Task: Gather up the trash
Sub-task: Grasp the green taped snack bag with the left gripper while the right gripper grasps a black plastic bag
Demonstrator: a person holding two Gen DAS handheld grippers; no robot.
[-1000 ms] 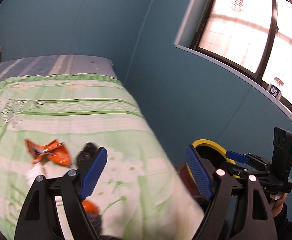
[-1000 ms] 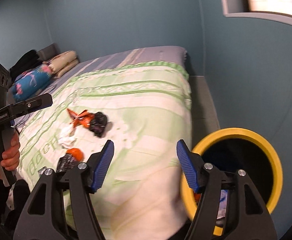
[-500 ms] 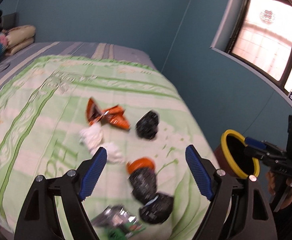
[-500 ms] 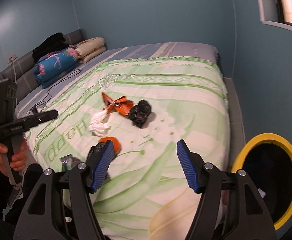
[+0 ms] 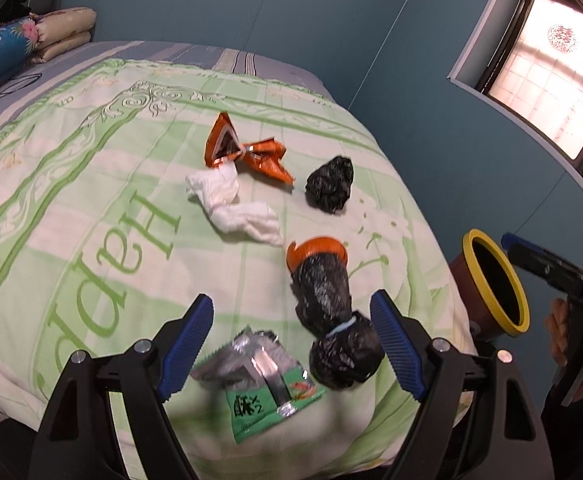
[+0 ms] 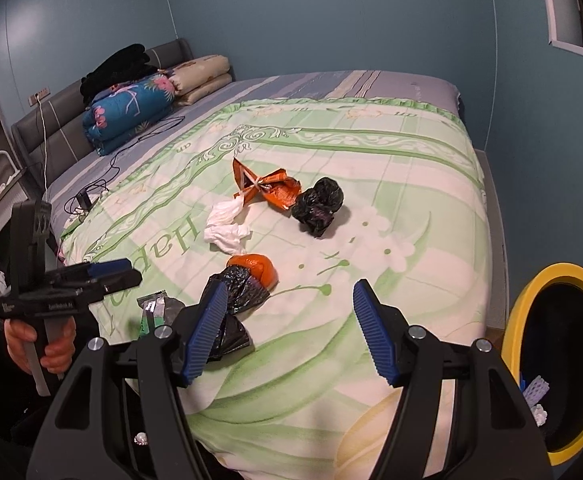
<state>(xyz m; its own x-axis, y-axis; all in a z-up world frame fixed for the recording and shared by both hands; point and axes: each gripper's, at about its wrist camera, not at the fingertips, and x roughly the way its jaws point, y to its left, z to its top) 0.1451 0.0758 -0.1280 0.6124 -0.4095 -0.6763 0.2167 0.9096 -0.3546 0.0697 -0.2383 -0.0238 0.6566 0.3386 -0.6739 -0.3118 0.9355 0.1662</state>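
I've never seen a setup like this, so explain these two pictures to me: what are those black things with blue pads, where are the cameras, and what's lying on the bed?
No robot here: a person holds a hand-squeezed black gripper in each hand, each carrying a wide-angle camera looking forward between its blue-padded jaws. One picture comes from the left gripper, the other from the right gripper; each also sees the other tool at its edge. Both sets of jaws are open and hold nothing.

On the green-and-white quilt lies trash: a torn orange foil wrapper, crumpled white tissues, a small crumpled black plastic bag, a long tied black bag against an orange piece, and a green-and-silver snack packet. Beside the bed stands a yellow-rimmed bin.
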